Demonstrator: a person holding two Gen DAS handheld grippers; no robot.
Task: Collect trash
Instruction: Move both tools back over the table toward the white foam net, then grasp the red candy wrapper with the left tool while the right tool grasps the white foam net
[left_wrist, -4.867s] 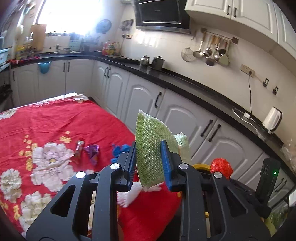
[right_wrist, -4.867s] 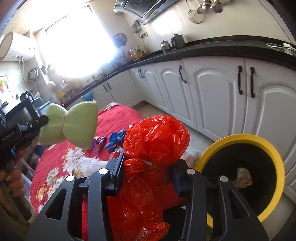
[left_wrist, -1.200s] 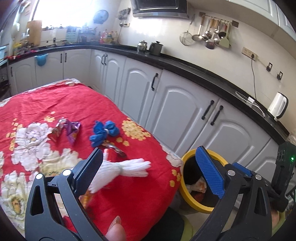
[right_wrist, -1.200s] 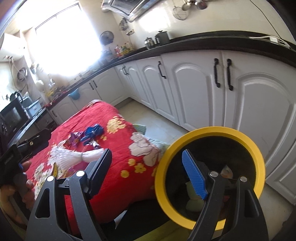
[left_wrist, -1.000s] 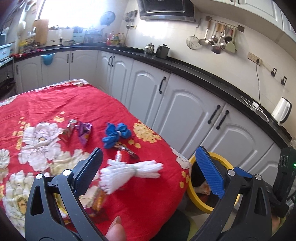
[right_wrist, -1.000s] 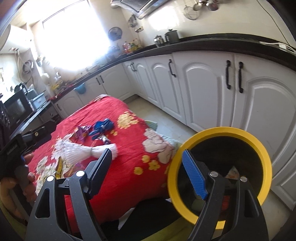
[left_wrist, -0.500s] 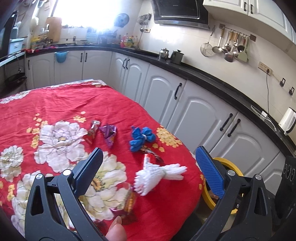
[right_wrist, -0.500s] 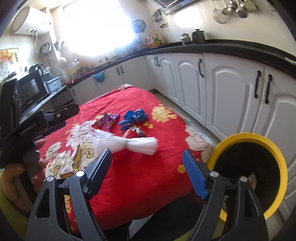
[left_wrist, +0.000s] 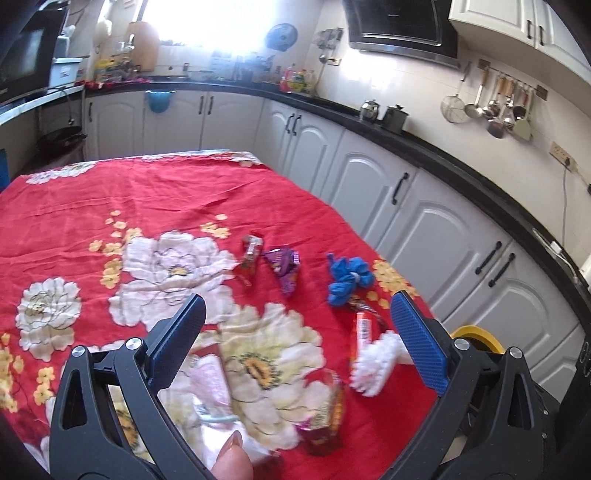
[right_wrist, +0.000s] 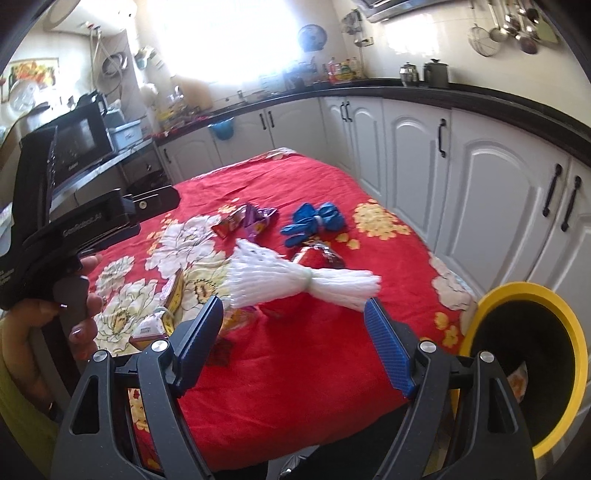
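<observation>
Jaws of the right gripper (right_wrist: 293, 341) stand wide apart over the near edge of the table, gripping nothing; red cloth shows between the blue pads. Its partner, the left gripper (left_wrist: 297, 338), is likewise spread wide and empty above the flowered tablecloth (left_wrist: 110, 199), with a fingertip (left_wrist: 231, 458) showing at the bottom of the left wrist view. From the right wrist view, a hand (right_wrist: 44, 325) wraps the left gripper's black handle, whose side carries raised lettering too blurred to read with confidence.

Just beyond the right gripper's pads lies the white foam net (right_wrist: 295, 278), tied at its middle. Its long axis runs roughly crosswise to that camera, the wide fanned end toward the left and the narrower end pointing right, toward the yellow-rimmed bin (right_wrist: 532, 369) that stands on the floor off the table's corner. In the left wrist view the same net (left_wrist: 373, 363) sits beside the right-hand pad. Near it, on the left, lie crumpled snack wrappers (right_wrist: 162, 314); their print cannot be made out.

Farther on is a small red and white packet (left_wrist: 362, 328), then a knotted blue bundle (right_wrist: 314, 219), then a purple wrapper (left_wrist: 286, 266) and a red wrapper (left_wrist: 251, 251) side by side. White cabinets (right_wrist: 491, 184) under a black counter run behind.
</observation>
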